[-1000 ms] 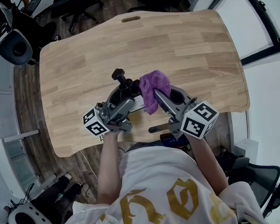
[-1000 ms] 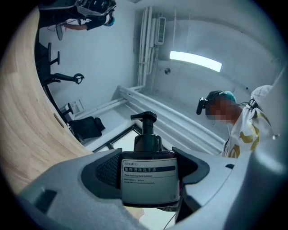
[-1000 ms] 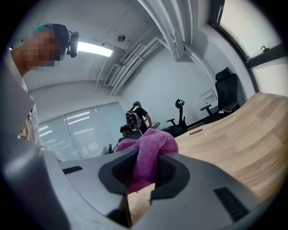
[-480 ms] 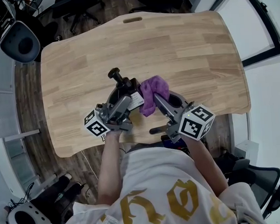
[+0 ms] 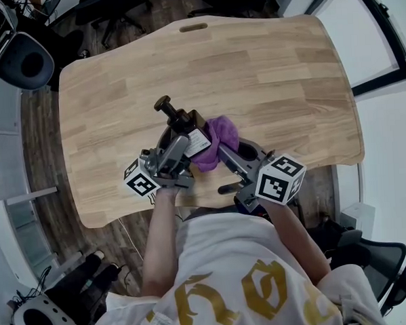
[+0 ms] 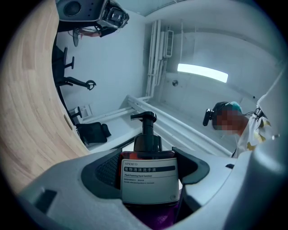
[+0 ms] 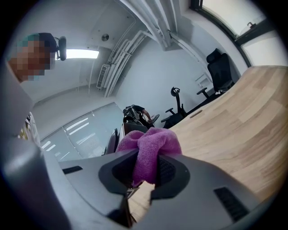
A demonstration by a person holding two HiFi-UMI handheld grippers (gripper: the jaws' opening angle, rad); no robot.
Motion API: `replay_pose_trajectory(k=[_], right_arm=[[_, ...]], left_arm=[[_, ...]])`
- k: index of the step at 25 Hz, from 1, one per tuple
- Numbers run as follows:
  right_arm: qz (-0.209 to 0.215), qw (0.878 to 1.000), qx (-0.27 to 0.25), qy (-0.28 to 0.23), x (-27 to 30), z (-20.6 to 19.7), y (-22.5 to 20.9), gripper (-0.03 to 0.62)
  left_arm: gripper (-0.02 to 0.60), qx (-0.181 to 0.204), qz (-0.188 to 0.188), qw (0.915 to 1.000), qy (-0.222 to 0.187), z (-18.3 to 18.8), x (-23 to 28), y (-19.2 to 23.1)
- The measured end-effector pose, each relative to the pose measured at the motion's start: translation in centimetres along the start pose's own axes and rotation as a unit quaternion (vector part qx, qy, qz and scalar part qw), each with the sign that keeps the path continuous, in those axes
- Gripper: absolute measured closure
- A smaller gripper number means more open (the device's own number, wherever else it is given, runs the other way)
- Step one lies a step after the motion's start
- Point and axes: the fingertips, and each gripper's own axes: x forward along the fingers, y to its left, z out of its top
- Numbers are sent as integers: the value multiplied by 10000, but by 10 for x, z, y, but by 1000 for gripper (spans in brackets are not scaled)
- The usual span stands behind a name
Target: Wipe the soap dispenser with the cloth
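Both grippers are busy, so wiping looks under way, not finished. L gripper (image 6: 148,173) has its jaws closed on the soap dispenser (image 5: 186,129), gripping the dark body w/ the white label facing the cam and the pump head up top. In head view the bottle sits over the near-centre part of the table (image 5: 273,73), tilted w/ the pump pointing far-left. Seems lifted off the wood, but can't confirm.

R gripper (image 7: 144,173) has its jaws clamped on the purple cloth (image 5: 220,138); a bunched wad sticks out past the tips. The cloth is pressed against the right side of the bottle, just beside the label.

Progress, my read: grasp and contact done, mid-wipe on the right flank. No way to tell from the pics how much surface is already covered. Likely left: pump head, neck, left and far sides, then setting the bottle back down. The label side may need a pass too.
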Motion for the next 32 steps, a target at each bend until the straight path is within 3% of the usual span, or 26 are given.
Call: replay_pose_trajectory(k=[11,17,24,32], right_arm=[[286,9980,139,551,19,-15,7,530],[462,9920,-254,1144,36,-42,30,530],[650,9932,-142,954,28,-38,33,530],[1527,9880,-151,157,-2,-8,63,531]], left_arm=[[255,56,102,9999,-116,8,-4,5],[255,107,69,9999,52,7,-1,3],[255,123,47,9997,211,2,0,3],[255,230,198,9992,246,4,-4,7]])
